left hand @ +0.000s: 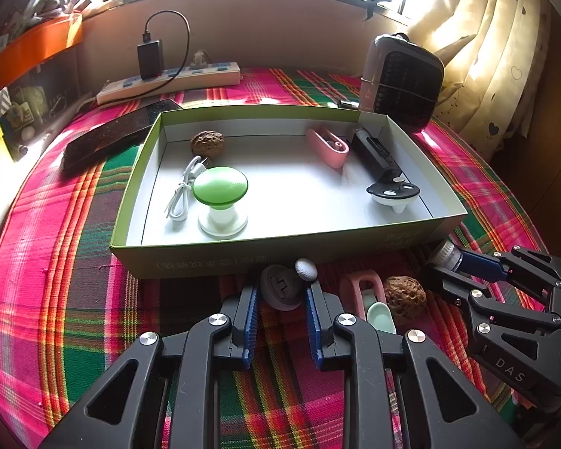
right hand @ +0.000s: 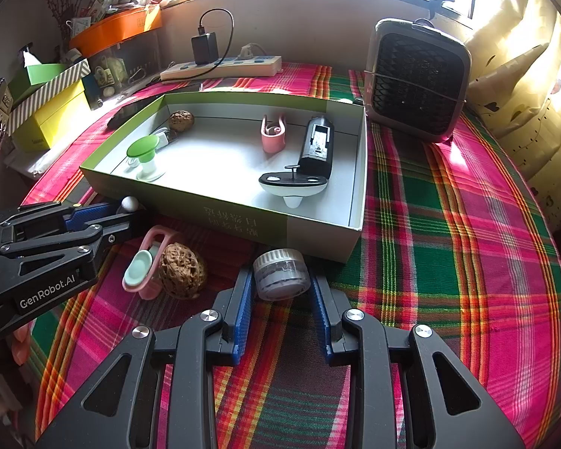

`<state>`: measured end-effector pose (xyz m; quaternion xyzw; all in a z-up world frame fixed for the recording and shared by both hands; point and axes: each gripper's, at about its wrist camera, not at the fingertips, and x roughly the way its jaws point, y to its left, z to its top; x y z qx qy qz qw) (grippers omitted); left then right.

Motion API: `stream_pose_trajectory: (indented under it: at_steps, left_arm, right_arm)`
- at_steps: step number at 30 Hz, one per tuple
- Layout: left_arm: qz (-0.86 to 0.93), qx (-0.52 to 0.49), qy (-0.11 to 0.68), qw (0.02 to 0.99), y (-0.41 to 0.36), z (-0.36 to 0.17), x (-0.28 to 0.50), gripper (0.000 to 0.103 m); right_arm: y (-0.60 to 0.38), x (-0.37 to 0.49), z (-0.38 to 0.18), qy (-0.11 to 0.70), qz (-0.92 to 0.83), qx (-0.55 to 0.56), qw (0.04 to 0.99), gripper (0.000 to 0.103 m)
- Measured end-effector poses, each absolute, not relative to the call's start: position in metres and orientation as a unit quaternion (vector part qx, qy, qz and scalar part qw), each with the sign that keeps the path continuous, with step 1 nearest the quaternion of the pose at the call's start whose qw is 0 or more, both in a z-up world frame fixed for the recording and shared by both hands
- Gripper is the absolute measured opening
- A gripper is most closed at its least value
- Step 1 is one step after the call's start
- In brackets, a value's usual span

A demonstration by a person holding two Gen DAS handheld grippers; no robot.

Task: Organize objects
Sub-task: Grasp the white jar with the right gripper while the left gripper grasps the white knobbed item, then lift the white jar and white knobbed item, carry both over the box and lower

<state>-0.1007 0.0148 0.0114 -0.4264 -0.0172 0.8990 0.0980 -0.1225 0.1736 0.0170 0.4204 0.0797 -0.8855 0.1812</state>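
**Both grippers at near wall of box, each around a small item**

Left gripper (left hand: 281, 301) sits low over the plaid cloth (left hand: 74, 299), blue-padded fingers (left hand: 251, 318) spread either side of a grey round knob-like gadget with a whitish egg-shaped tip (left hand: 286, 286); pads look just beside it, contact cannot be told. Right gripper (right hand: 281, 292) likewise brackets a small clear round jar with a ribbed white lid (right hand: 280, 273), fingers (right hand: 243, 307) apart, jar between the tips, squeeze not confirmed. Both items are on the cloth, just outside the near wall of the shallow green cardboard box with white inside (left hand: 205, 258).

Between the two grippers on the cloth: a pink loop-shaped clip holding a mint-green piece (right hand: 146, 265), touching a brown wrinkled walnut (right hand: 181, 271).

Inside the box: green mushroom-shaped push light on a white base (left hand: 220, 196) near left, white coiled cable (left hand: 181, 194) beside it, second walnut (left hand: 207, 143) far left, pink oval holder (left hand: 327, 146) far centre, black rectangular device (left hand: 377, 157) right, white-and-black boat-shaped stand (left hand: 392, 192) near right.

Beyond the box: dark phone (left hand: 119, 134) left, white power strip with a black charger (left hand: 168, 78), grey fan heater (left hand: 402, 82) far right.
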Motion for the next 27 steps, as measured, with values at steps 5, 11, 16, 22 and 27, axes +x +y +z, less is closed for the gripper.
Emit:
stream_pose_trajectory:
  at_steps: [5, 11, 16, 22, 27]
  left_arm:
    - [0.899, -0.427, -0.02, 0.1, 0.014, 0.012, -0.1, 0.021]
    - [0.898, -0.427, -0.023, 0.104, 0.013, 0.012, -0.097, 0.021]
    - [0.9, -0.422, -0.024, 0.109, 0.013, 0.016, -0.094, 0.021]
    - [0.903, -0.414, -0.027, 0.113, 0.009, 0.023, -0.087, 0.021]
    - [0.907, -0.403, -0.03, 0.114, 0.004, 0.032, -0.081, 0.021]
  right_arm:
    - [0.175, -0.122, 0.017, 0.076, -0.886, 0.42, 0.18, 0.03]
    - [0.176, -0.122, 0.019, 0.073, -0.887, 0.418, 0.18, 0.031]
    - [0.175, -0.121, 0.025, 0.072, -0.89, 0.413, 0.18, 0.031]
    - [0.174, -0.119, 0.035, 0.073, -0.894, 0.403, 0.181, 0.031]
    - [0.171, -0.118, 0.045, 0.074, -0.898, 0.394, 0.183, 0.031]
